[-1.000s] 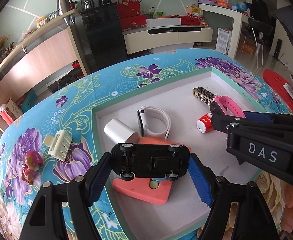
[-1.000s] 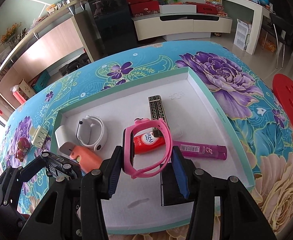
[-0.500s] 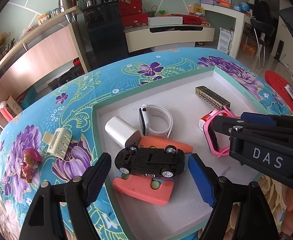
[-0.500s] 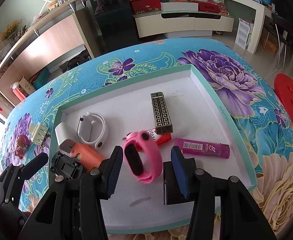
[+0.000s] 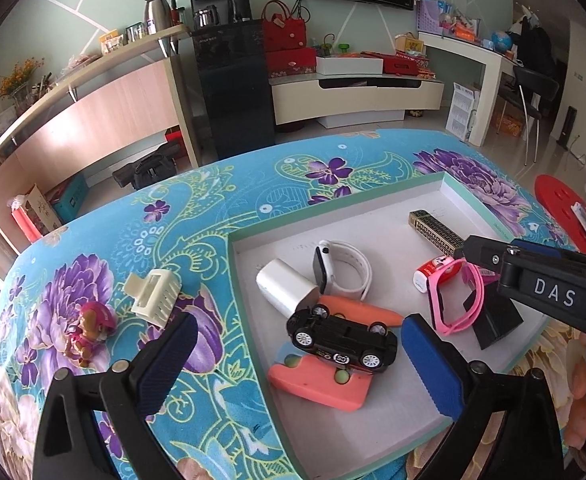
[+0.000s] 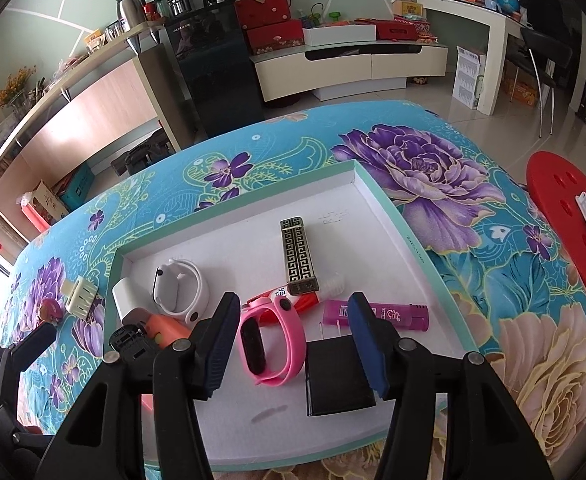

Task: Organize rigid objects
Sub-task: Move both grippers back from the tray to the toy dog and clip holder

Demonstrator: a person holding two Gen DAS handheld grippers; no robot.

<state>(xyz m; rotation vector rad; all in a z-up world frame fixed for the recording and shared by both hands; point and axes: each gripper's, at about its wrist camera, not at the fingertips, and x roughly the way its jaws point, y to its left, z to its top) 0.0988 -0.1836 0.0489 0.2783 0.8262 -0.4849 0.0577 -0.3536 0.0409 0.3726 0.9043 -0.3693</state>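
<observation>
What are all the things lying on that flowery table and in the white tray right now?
tray: 1, white with green rim, on the table
toy car: 1, black, in tray, lying on the orange case
orange case: 1, tray's near left
white watch: 1, tray's left
pink watch: 1, tray's front middle
white block: 1, beside the white watch
patterned lighter: 1, gold and black, tray's centre
magenta lighter: 1, tray's right
red tube: 1, under the patterned lighter's end
black adapter: 1, tray's front
hair clip: 1, cream, on cloth, left of tray
toy figure: 1, pink, on cloth, far left
left gripper: open
right gripper: open
</observation>
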